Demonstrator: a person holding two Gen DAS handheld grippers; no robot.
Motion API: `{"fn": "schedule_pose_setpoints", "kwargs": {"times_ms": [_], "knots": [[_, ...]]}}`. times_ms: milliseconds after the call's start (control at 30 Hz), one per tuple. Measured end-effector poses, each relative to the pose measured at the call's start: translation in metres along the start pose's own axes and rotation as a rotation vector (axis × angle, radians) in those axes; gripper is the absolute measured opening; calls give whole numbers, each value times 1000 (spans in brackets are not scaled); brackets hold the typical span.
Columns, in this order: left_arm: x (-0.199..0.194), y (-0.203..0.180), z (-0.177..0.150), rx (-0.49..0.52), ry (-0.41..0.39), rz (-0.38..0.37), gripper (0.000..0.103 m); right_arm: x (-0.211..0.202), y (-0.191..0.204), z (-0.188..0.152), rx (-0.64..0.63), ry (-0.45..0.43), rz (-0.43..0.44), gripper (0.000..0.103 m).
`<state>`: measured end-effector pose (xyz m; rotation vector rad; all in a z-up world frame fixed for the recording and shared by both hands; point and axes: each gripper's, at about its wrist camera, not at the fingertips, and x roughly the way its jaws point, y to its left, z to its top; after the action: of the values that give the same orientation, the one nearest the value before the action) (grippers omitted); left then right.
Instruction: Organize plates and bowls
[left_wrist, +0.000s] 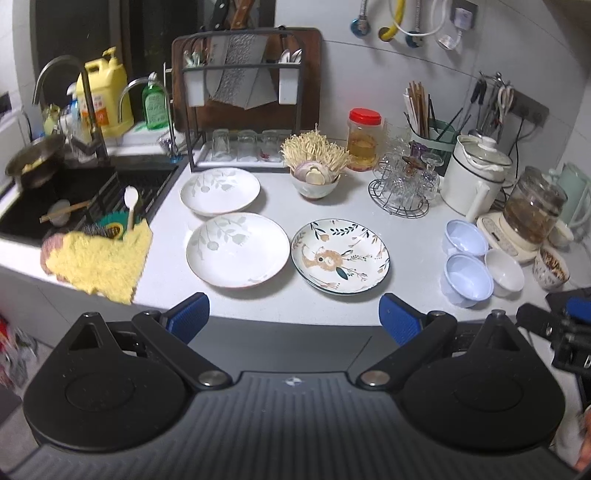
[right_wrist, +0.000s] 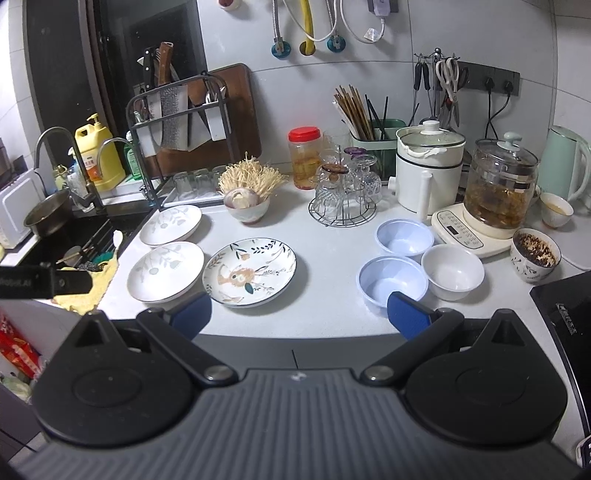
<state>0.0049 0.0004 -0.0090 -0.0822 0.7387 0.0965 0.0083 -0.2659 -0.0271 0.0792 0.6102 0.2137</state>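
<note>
Left hand-held gripper (left_wrist: 293, 317) hovering wide open, gripping nothing, before bench (left_wrist: 280, 206) edge. Plates (left_wrist: 237, 249) lying dead ahead, frame centre. Right hand-held gripper (right_wrist: 301, 314) gaping, empty too, sitting nearer bowls (right_wrist: 393, 282) at centre right.

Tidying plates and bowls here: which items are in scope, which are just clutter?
In scope: two white leaf plates, floral plate, two blue bowls, white bowl.

Clutter: mushroom bowl, red-lid jar, glass rack, kettle, yellow cloth.
</note>
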Motion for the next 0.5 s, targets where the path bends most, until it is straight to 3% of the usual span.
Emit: {"fn": "schedule_pose_setpoints", "kwargs": {"times_ms": [500], "knots": [[2,7,0,-60,6,5,100,4,-1,-2,18,25,26,103]]}}
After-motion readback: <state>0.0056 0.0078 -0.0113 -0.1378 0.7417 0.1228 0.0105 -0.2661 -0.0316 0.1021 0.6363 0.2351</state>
